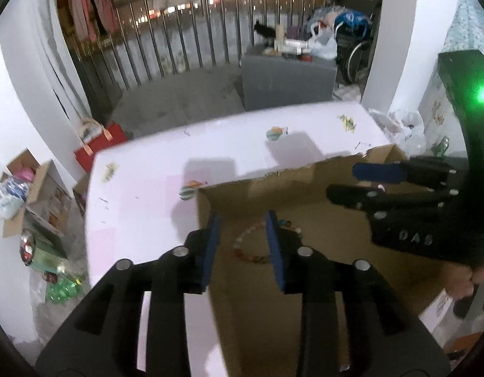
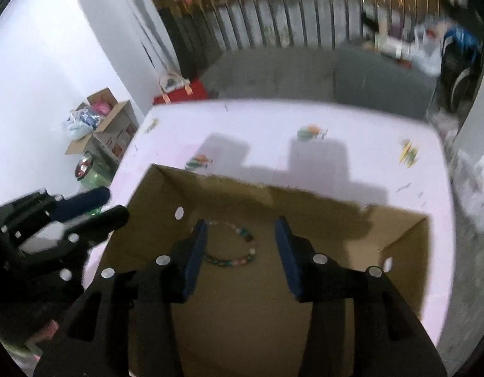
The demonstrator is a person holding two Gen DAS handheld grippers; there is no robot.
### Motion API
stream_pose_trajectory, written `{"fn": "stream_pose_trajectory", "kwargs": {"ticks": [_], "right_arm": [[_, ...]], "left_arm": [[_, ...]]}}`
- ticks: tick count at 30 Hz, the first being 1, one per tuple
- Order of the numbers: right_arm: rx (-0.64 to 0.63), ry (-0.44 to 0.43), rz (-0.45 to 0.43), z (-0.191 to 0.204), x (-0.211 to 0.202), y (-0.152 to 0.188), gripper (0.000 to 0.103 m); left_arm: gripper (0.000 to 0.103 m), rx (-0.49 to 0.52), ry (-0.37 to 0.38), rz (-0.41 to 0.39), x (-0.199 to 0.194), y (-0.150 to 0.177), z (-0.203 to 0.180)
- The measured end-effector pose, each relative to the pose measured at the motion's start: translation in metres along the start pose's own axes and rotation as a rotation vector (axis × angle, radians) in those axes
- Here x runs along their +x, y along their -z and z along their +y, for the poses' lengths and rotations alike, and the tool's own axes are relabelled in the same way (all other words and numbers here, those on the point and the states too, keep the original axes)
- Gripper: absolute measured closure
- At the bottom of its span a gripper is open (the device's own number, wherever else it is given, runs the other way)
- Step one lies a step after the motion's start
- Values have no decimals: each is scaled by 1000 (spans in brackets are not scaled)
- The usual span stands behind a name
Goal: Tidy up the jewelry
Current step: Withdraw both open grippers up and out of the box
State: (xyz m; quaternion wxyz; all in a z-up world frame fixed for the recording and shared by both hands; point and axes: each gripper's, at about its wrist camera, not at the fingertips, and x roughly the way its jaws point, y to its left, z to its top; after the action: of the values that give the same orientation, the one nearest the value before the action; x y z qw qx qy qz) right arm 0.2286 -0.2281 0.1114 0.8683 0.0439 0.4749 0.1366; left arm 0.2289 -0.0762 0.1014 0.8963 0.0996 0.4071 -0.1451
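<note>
A beaded bracelet of pale, pink and green stones lies on the floor of an open cardboard box; it also shows in the right wrist view inside the box. My left gripper is open and empty, held above the box's left part, over the bracelet. My right gripper is open and empty above the box, the bracelet below between its fingers. Each gripper shows in the other's view: the right at the box's right side, the left at its left edge.
The box stands on a pale pink table with printed balloon pictures. Cartons and bags sit on the floor at left, a red bag beyond the table, a grey block and metal railing behind.
</note>
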Motion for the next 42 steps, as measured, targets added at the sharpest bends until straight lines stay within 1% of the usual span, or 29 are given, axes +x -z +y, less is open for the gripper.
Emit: {"fn": "stream_pose_trajectory", "kwargs": {"ticks": [1,3,5,7,9,10,12,14,17,20,21,24,26,28,30,34,36,42], "right_arm": [[-11,12,-26,2,-11,2,54],[-41,27,-73,4,-32,9,53],[-67,48,-110,7,-51,15,51],[-92,68,-154,12,-71,25,48],[-109,74,-182,16,-86,34,46],[-121,78,-195,19,-95,41,42],[-135,80,-220,24,-109,54,41],[-149,81,-237,25,-121,66,37],[-167,94,-272,29,-138,86,34],[-168,105,-293,30,-148,107,29],[-170,113,-297,31,-149,113,27],[-164,146,-298,31,-152,134,26],[-151,160,-303,28,-154,147,22],[-130,197,-306,24,-153,159,17],[-115,237,-302,22,-150,173,13],[-123,290,-297,22,-142,193,6],[-136,324,-285,23,-137,202,6],[-175,355,-242,30,-124,211,6]], "left_arm": [[66,-1,-7,-16,-9,2,0],[59,-5,-19,-62,-34,11,2],[53,-18,-23,-88,-53,19,5],[48,-38,-23,-120,-75,30,8],[41,-59,-25,-155,-96,45,11],[40,-71,-24,-169,-104,52,12],[38,-96,-15,-189,-118,66,14],[37,-131,-8,-208,-132,84,15],[35,-171,-3,-232,-142,104,17],[34,-193,-10,-243,-145,125,12],[34,-192,-16,-246,-146,132,8],[34,-180,-33,-243,-139,151,-6],[34,-169,-40,-239,-135,160,-12],[34,-165,-50,-230,-128,167,-19],[34,-170,-43,-219,-121,175,-22],[33,-179,-29,-187,-104,189,-32],[33,-183,-24,-170,-97,195,-34],[33,-203,-27,-154,-81,210,-33]]}}
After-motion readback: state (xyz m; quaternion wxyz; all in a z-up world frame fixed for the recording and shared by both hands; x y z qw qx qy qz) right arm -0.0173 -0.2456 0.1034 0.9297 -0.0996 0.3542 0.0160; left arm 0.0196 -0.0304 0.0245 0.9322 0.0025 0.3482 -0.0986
